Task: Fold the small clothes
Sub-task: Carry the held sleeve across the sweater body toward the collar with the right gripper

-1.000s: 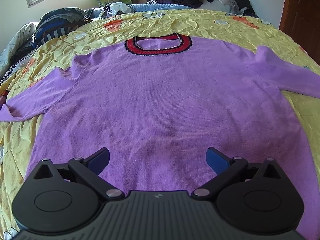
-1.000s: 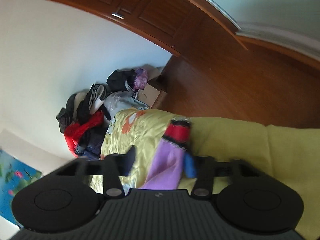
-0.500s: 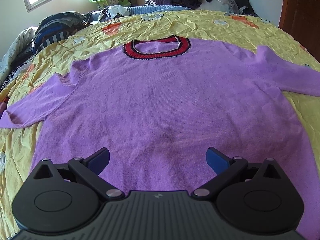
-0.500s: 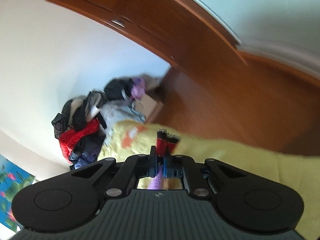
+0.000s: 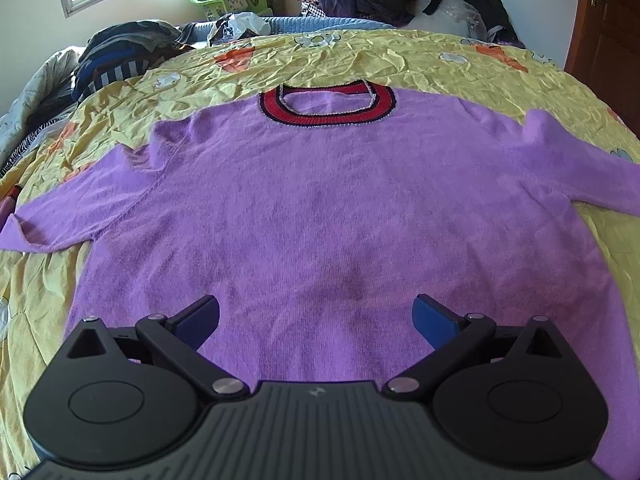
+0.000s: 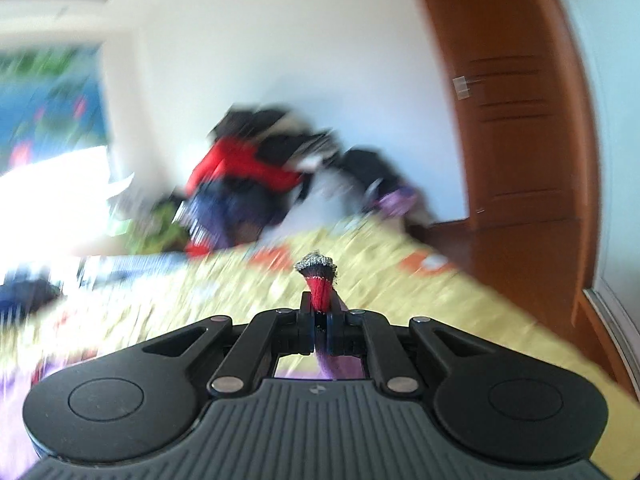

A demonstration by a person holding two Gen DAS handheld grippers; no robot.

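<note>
- The purple sweater (image 5: 320,216) lies flat, front up, across the middle of the left wrist view on the yellow bedspread (image 5: 360,56); compared with a second ago it sits slightly lower in that frame, otherwise unchanged.
- The left gripper (image 5: 316,320), at the bottom centre, hangs wide open over the hem, holding nothing.
- The right gripper (image 6: 320,322), open around the cuff a second ago, is now clamped shut on the red-and-black sleeve cuff (image 6: 318,280), centre of its blurred view.
- That grip likely means the sleeve fold can begin.
</note>
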